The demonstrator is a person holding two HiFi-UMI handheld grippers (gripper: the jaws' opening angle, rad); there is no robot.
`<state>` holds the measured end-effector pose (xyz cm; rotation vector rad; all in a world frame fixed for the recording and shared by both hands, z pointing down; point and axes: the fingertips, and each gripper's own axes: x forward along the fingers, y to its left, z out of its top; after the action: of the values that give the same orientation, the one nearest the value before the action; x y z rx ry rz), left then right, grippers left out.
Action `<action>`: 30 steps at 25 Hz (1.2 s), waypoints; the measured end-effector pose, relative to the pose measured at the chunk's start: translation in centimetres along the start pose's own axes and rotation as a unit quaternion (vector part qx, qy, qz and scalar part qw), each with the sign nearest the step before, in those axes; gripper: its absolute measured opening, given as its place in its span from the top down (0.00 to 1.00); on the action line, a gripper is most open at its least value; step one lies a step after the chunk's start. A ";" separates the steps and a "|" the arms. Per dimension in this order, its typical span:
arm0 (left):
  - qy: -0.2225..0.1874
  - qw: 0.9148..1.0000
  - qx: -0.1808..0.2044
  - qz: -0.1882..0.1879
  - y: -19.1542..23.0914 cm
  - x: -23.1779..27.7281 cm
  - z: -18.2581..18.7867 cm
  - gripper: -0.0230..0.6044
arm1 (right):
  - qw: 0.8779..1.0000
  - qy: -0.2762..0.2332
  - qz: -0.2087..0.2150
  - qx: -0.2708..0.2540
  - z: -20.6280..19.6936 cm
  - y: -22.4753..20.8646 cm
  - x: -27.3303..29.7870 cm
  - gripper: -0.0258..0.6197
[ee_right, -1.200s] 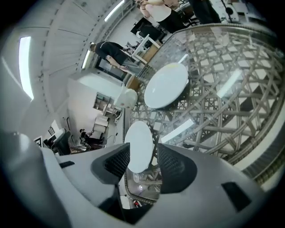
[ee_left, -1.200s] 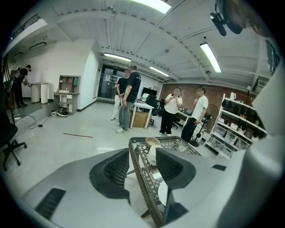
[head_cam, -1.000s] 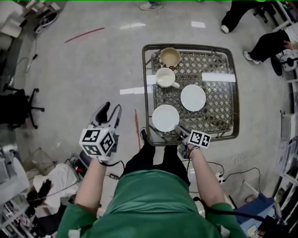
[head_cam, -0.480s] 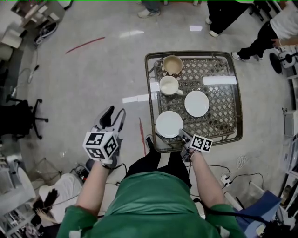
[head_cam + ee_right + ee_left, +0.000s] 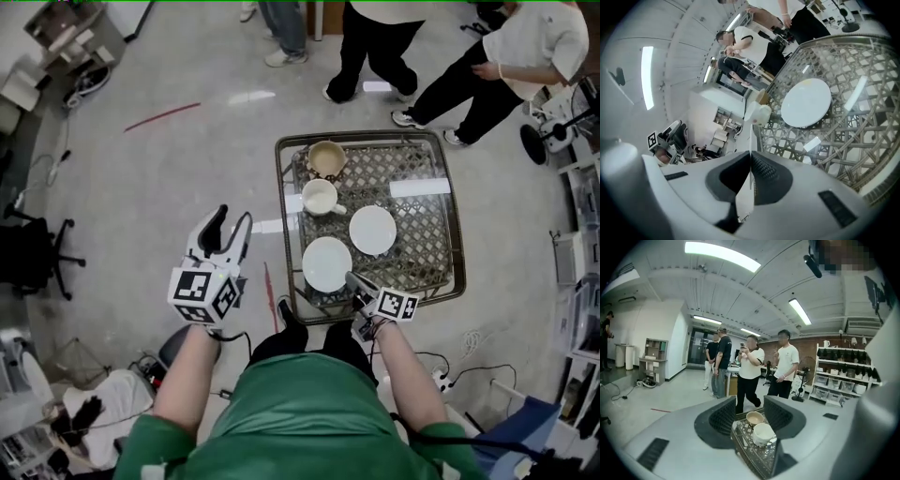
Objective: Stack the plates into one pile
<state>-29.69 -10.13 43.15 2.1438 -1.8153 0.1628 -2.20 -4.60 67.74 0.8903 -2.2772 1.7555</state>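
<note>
Right claw [image 5: 351,278] just closed on near plate [image 5: 327,263] rim; left claw [image 5: 230,221] open.

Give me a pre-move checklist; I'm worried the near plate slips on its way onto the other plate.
1. Right gripper on near plate rim: ok, fingers just closed on it.
2. Far plate top bare: ok.
3. Mug apart from far plate: ok.
4. Left gripper empty, off the table: ok, open.
5. Grip deep enough to carry: cannot tell.
</note>
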 end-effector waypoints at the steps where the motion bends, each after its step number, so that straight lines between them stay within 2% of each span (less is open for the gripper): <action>1: -0.006 1.000 0.009 0.000 -0.5 0.2 0.5 0.65 | 1.000 -0.005 0.007 -0.003 0.7 0.5 -0.4 0.91; 5: -0.016 1.000 0.012 -0.009 -2.5 1.6 1.7 0.65 | 0.999 -0.028 0.025 -0.008 3.6 1.8 -2.2 0.91; 9: -0.015 0.999 0.017 -0.024 -5.2 3.9 1.2 0.65 | 0.998 -0.056 0.038 -0.006 6.7 1.5 -3.6 0.91; 14: 0.001 0.998 0.028 -0.047 -9.3 6.3 0.2 0.65 | 0.994 -0.100 0.053 0.002 10.9 1.0 -6.0 0.91; 19: 0.017 0.997 0.034 -0.070 -12.3 8.4 -0.6 0.65 | 0.988 -0.126 0.088 -0.007 13.6 1.0 -7.1 0.91; 24: 0.028 0.995 0.041 -0.091 -15.1 11.2 -0.7 0.65 | 0.986 -0.144 0.085 0.020 15.5 -1.2 -7.7 0.91; 30: 0.049 0.992 0.047 -0.109 -16.5 13.3 -1.8 0.65 | 0.984 -0.155 0.050 0.071 16.5 -4.2 -7.0 0.91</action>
<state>-10.93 -19.77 45.84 2.3366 -1.5357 0.3019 9.70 -17.83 62.95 1.1678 -2.4455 1.9635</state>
